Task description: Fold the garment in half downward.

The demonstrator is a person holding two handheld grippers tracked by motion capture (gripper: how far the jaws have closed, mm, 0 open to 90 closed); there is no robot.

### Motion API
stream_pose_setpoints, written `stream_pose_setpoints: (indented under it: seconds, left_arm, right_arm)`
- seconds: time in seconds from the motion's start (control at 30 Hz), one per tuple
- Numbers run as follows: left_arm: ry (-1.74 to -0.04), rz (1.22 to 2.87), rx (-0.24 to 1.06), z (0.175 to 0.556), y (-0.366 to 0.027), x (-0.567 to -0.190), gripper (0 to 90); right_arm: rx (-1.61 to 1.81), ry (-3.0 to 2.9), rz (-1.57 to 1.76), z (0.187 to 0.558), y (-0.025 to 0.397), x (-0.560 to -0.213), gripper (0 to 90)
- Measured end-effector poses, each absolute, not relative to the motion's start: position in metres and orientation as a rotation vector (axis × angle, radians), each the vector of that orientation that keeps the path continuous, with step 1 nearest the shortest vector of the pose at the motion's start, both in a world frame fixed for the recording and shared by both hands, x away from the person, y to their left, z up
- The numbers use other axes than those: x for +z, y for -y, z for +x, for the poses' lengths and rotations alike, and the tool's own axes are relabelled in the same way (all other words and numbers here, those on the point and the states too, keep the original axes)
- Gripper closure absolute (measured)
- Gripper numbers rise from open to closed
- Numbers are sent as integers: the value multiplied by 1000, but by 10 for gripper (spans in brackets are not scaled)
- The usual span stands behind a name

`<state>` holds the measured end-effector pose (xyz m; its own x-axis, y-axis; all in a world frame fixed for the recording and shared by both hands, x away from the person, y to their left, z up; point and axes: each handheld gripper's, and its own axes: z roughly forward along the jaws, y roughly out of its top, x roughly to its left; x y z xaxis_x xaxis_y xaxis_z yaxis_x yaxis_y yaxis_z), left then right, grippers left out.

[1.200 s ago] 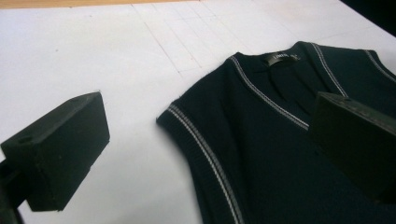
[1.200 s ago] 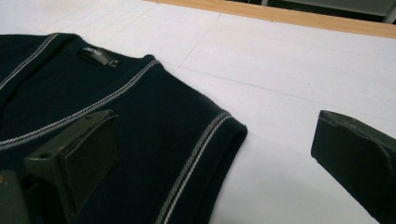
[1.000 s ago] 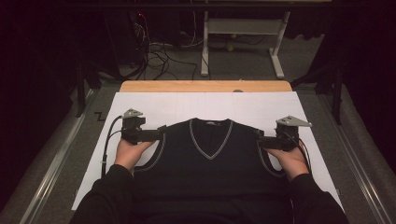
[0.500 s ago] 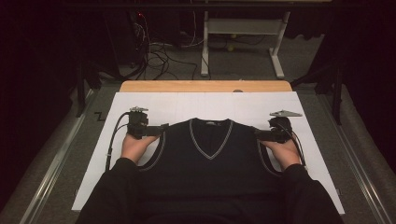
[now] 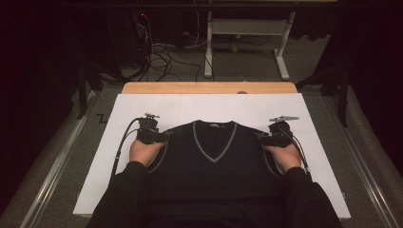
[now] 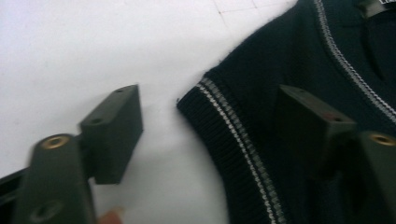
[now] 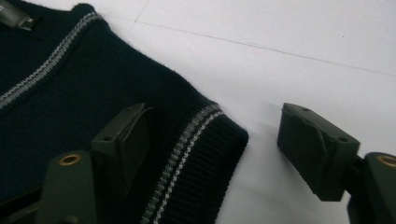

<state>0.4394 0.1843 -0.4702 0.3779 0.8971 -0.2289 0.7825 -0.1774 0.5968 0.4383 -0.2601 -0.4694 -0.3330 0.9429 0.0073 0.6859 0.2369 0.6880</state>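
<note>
A dark sleeveless sweater (image 5: 214, 156) lay flat and spread on the white table (image 5: 142, 104), seemingly not yet folded. The left gripper (image 6: 210, 126) was open, one jaw over the shoulder's ribbed armhole edge, the other over bare table. The right gripper (image 7: 215, 144) was open likewise, straddling the opposite shoulder. Beyond both lay the striped V-neck (image 5: 214, 142). Grasping appeared to come next.

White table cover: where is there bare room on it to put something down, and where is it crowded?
The white cover is bare between the vest collar and the wooden edge. Narrow strips are also free outside the left tool and the right tool. The middle is crowded with vest, tools and forearms.
</note>
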Motion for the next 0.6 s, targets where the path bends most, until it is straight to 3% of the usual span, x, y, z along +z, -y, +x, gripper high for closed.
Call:
stream_pose_setpoints:
  seconds: [0.1,0.4,0.6]
  left_arm:
    - [-1407,2040,285,435,-177,-471,391]
    - [-1394,2021,232,433,-173,-471,650]
    - [-1408,1982,229,431,-172,-473,711]
  right_arm:
    - [837,-2112,1461,437,257,-469,374]
    - [862,-2143,1453,434,253,-467,669]
    - [872,-2150,1433,432,248,-467,781]
